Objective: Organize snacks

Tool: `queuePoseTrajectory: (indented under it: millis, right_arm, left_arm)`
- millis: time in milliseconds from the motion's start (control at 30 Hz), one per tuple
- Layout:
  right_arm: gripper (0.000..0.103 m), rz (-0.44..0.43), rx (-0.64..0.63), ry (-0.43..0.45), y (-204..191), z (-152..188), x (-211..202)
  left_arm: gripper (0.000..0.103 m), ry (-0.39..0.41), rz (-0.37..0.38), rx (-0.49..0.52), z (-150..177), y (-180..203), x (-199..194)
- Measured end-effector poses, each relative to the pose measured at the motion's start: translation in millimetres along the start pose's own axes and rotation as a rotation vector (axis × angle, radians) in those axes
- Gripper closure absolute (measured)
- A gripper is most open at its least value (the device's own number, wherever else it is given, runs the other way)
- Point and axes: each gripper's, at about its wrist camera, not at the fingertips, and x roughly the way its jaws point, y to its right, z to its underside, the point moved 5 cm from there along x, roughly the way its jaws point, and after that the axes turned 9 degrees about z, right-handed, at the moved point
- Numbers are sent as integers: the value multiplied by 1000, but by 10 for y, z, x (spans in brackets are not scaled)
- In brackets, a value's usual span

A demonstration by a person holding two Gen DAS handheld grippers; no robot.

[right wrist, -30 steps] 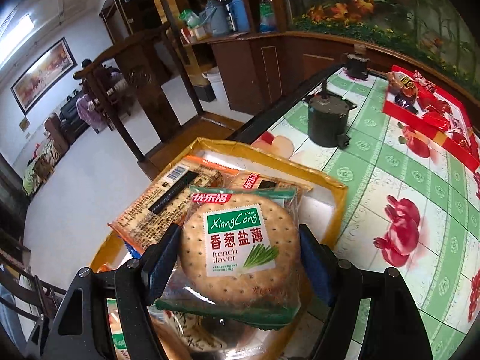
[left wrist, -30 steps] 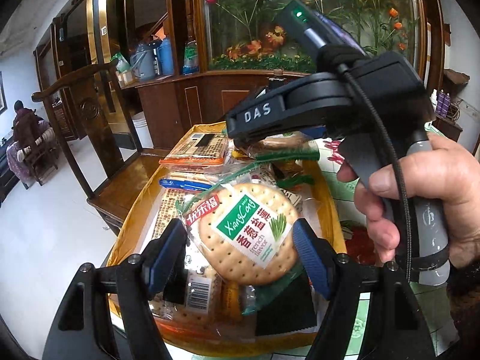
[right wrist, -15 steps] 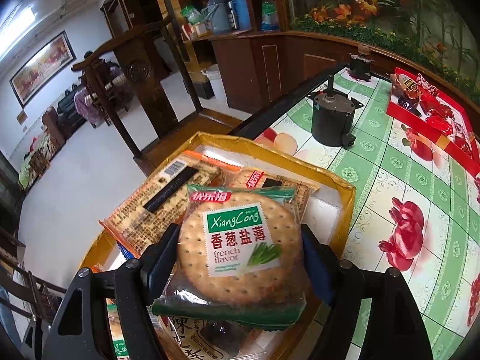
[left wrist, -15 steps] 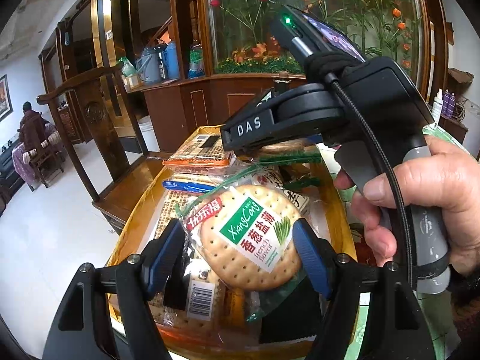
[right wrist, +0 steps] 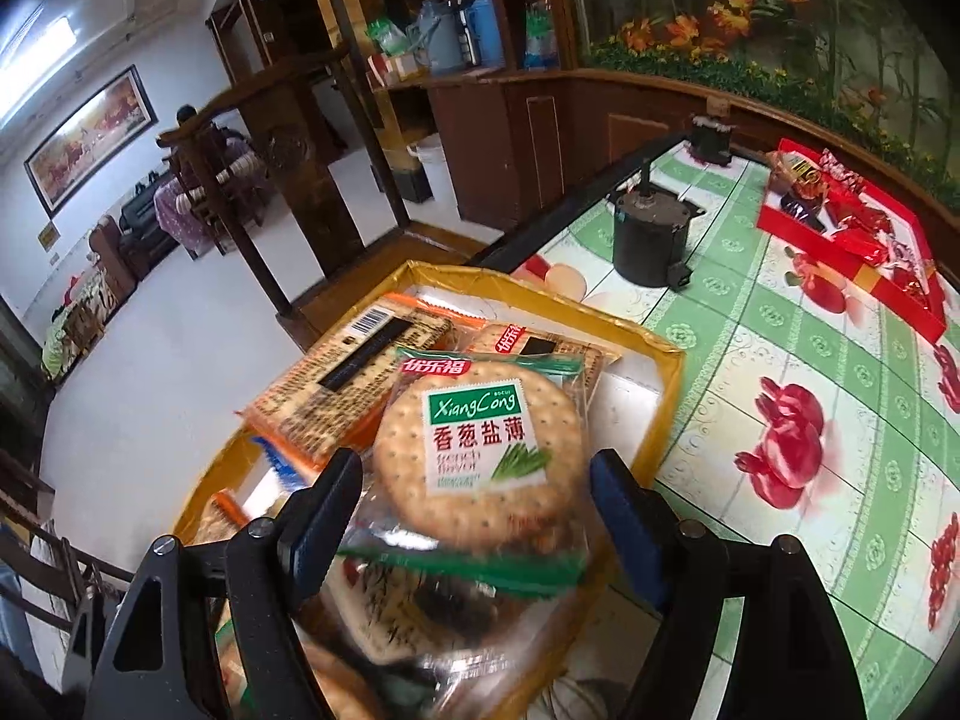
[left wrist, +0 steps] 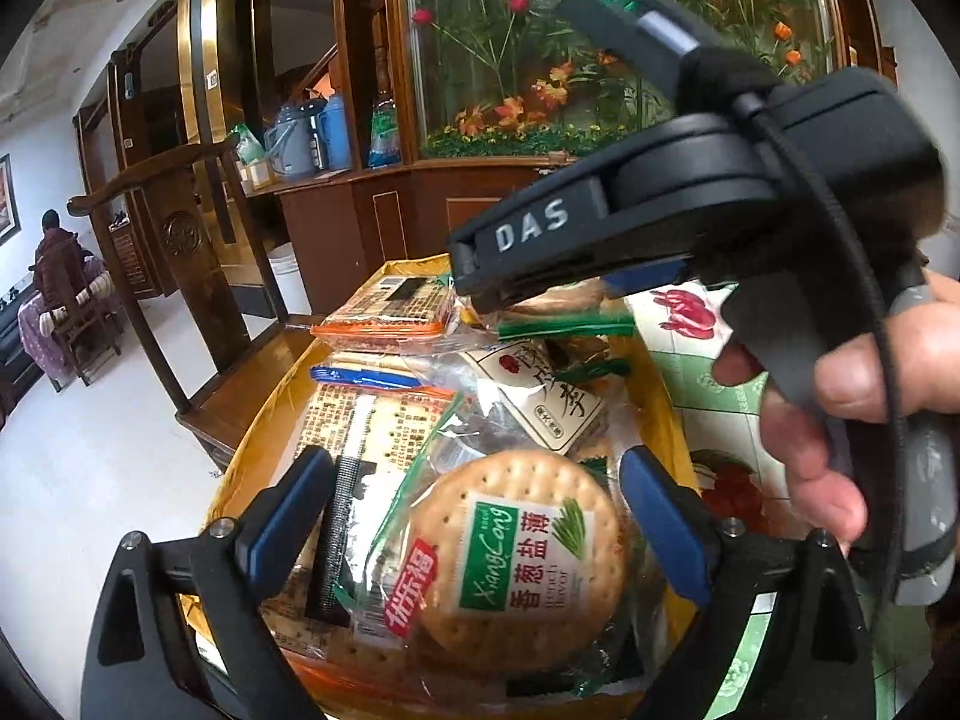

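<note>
Over the gold tray (right wrist: pixel 669 384) of snacks at the edge of the surface (right wrist: pixel 840 372), the right gripper (right wrist: pixel 477 495) has its fingers spread either side of a round cracker packet (right wrist: pixel 477 450) (whether pinched, I cannot tell), while the left gripper (left wrist: pixel 474 513) hangs wide open above another cracker pack (left wrist: pixel 522 552).

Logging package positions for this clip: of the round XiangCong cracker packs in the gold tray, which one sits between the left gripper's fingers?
The cracker pack at the tray's near end, its label turned sideways; the other sits between the right gripper's fingers.
</note>
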Motion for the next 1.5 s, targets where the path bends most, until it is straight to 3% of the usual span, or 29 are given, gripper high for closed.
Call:
queuePoseTrajectory:
  millis: [333,633,800,967,1100,1500]
  right_arm:
    - [16,-17,112,140,338,335,-834]
    - [13,82,198,180,792,1158,-1339]
    - [13,120,211,154,839,1568,-1450]
    - [11,162,159,154,669,1727,-1495]
    - [9,169,105,147,487,1759,-1424]
    - [9,163,45,137,271,1796,-1364]
  left_arm:
    - [5,49,9,7,-58,124,-203]
    - [0,106,70,5,-39,229,-582]
    - [0,69,19,-38,31,154,-711]
    - [0,26,-51,-57,15,83,-723]
    - [0,51,-122,-44,1,35,-792]
    - [0,12,-144,-73,48,-69,-673]
